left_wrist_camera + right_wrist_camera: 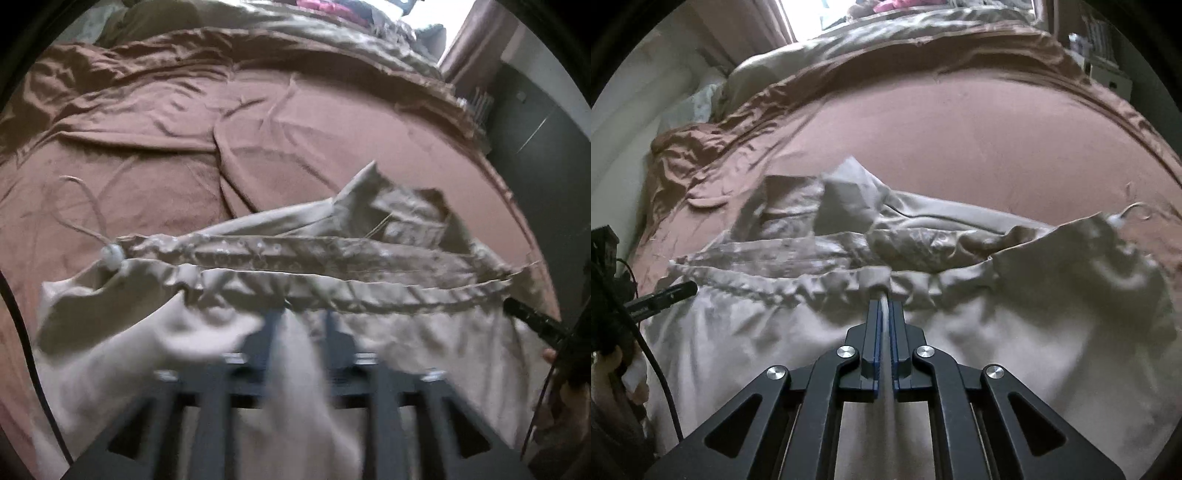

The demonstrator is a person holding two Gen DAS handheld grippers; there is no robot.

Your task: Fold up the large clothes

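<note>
To keep the beige drawstring garment (pixel 997 332) taut, the right gripper (pixel 885 306) clamps its gathered hem at 6 o'clock while the left gripper (pixel 304 325) stands parted astride the fabric.

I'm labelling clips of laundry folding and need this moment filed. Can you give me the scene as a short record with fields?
surface: brown bedspread, wrinkled
garment: beige garment with a gathered drawstring hem, spread across the near part of the bed
drawstring: cord with white toggle at one end of the hem
left gripper: jaws apart, a fold of fabric between them, image blurred
right gripper: shut on the garment's gathered hem
background: bright window, pillows at the far end
</note>
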